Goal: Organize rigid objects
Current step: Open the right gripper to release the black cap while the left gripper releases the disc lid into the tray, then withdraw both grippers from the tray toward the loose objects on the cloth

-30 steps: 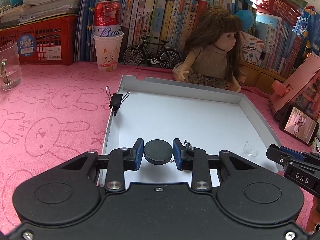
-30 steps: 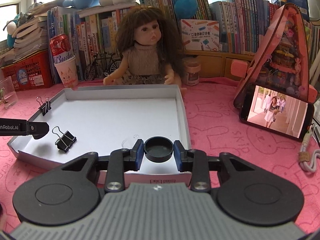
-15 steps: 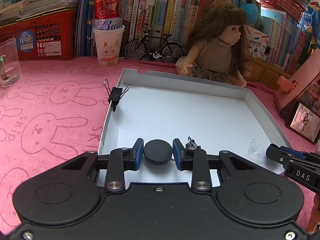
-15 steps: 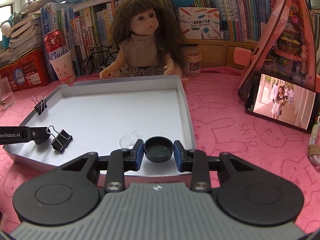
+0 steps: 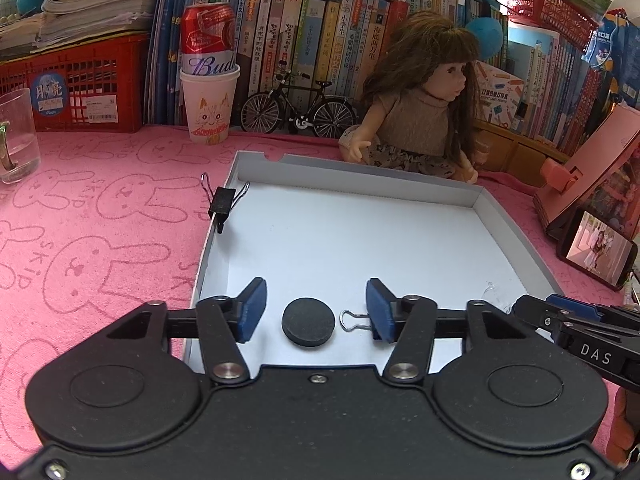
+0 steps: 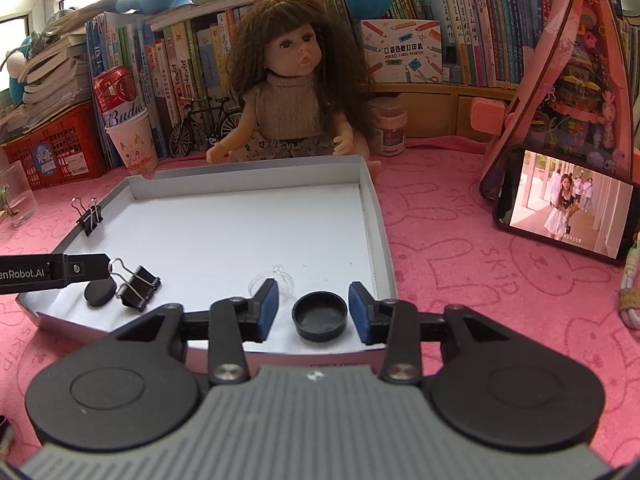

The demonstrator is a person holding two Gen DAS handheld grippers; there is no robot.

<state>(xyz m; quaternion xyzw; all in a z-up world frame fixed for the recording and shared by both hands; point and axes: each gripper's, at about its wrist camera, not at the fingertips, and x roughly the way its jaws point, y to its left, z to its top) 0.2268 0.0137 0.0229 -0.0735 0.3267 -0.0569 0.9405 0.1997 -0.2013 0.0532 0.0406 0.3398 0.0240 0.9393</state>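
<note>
- In the left wrist view: left gripper (image 5: 316, 312) jaws have just been opening, now spread; black disc (image 5: 308, 327) lies loose between them on the tray (image 5: 360, 240) floor, touching neither pad.
- Right wrist view: right gripper (image 6: 313, 308) likewise just opening, now apart; black cap (image 6: 319, 316) rests between pads, free, at tray's near right corner.

The red can (image 5: 207, 38) standing in the paper cup (image 5: 209, 105) shows "Bud" in script. The pink cloth (image 6: 472, 264) on the table carries "SKIP" beside its rabbit outlines. A white box (image 6: 401, 50) on the shelf reads "POCKET LABEL PRINTER". "DAS" stands on the right tongs (image 5: 592, 334) in the left wrist view; "enRobot.AI", its start cut off, on the left tongs (image 6: 48, 272). The red crate's (image 5: 76, 80) round sticker possibly reads "Moon".
</note>
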